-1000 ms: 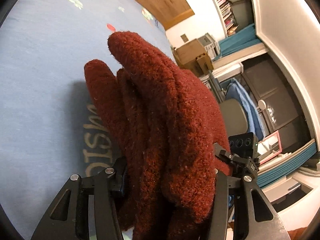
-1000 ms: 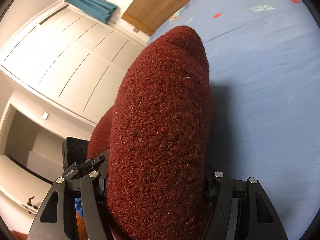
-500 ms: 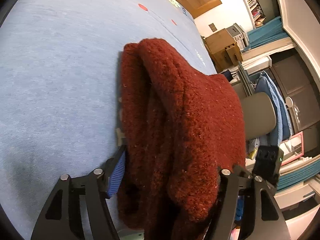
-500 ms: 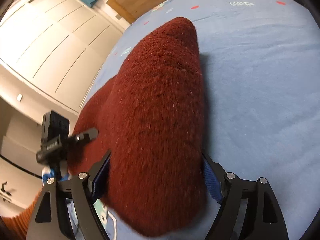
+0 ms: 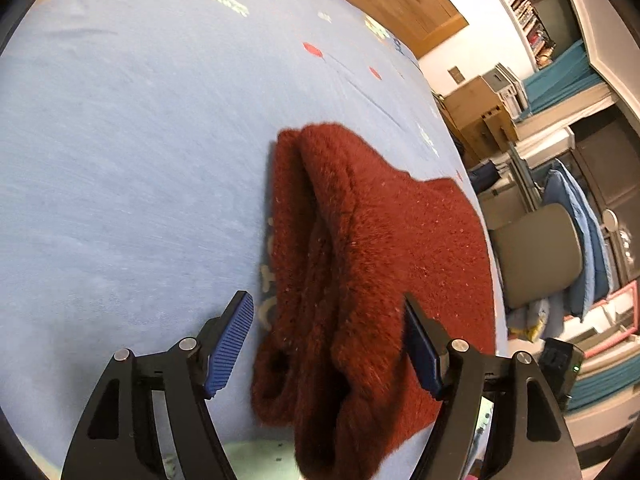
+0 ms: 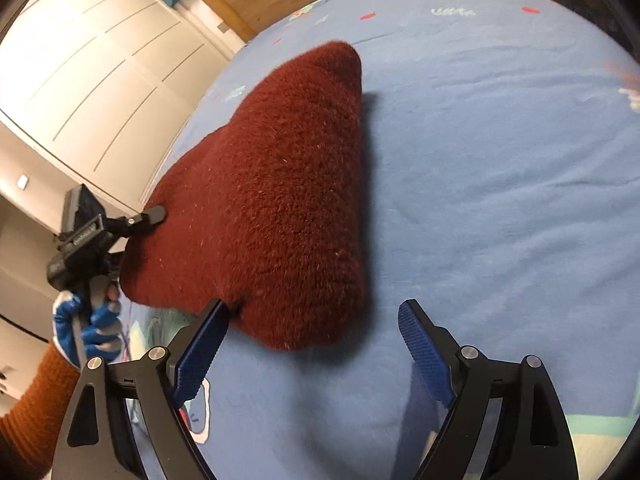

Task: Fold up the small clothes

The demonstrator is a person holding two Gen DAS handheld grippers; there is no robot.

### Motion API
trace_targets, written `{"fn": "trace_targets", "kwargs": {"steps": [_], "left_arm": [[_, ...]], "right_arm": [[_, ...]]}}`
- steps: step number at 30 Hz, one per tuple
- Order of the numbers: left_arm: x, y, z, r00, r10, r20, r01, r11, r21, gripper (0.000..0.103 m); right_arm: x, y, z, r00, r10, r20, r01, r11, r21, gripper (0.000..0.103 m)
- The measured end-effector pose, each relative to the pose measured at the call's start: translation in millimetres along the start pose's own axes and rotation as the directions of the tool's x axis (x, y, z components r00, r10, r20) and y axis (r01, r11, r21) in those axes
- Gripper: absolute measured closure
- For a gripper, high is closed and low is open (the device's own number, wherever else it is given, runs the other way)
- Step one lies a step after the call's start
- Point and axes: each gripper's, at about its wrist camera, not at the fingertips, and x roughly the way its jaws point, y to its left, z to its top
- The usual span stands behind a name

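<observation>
1. My left tool (image 5: 328, 336) is wide open; the red knitted garment (image 5: 360, 260) lies between its blue pads, held by neither.
2. My right tool (image 6: 312, 344) is also wide open and grips nothing.
3. The garment lies folded on the blue bed sheet (image 6: 500, 160), its long axis pointing away from both tools, nearer my left.

- Open blue bed sheet (image 6: 500, 184) lies to the right of the red knit garment (image 6: 272, 200).
- The left hand-held gripper (image 6: 132, 224) touches the garment's left edge, blocking that side.
- A wardrobe (image 6: 100, 80) stands beyond the bed's left edge.
</observation>
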Motion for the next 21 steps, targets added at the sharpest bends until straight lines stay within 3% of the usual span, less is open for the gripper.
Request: {"fn": "trace_targets", "kwargs": {"steps": [9, 21], "left_arm": [[-60.4, -27.1, -44.7, 0.985, 0.118, 0.128, -0.125, 0.991, 0.049, 0.035], [-105.4, -54.3, -131.1, 0.930, 0.275, 0.243, -0.300, 0.951, 0.071, 0.035]], "right_arm": [[-63.9, 26.6, -8.1, 0.996, -0.050, 0.070, 0.055, 0.996, -0.069, 0.015], [-137.9, 72.2, -67.2, 0.977, -0.137, 0.163, 0.163, 0.973, -0.162, 0.015]]}}
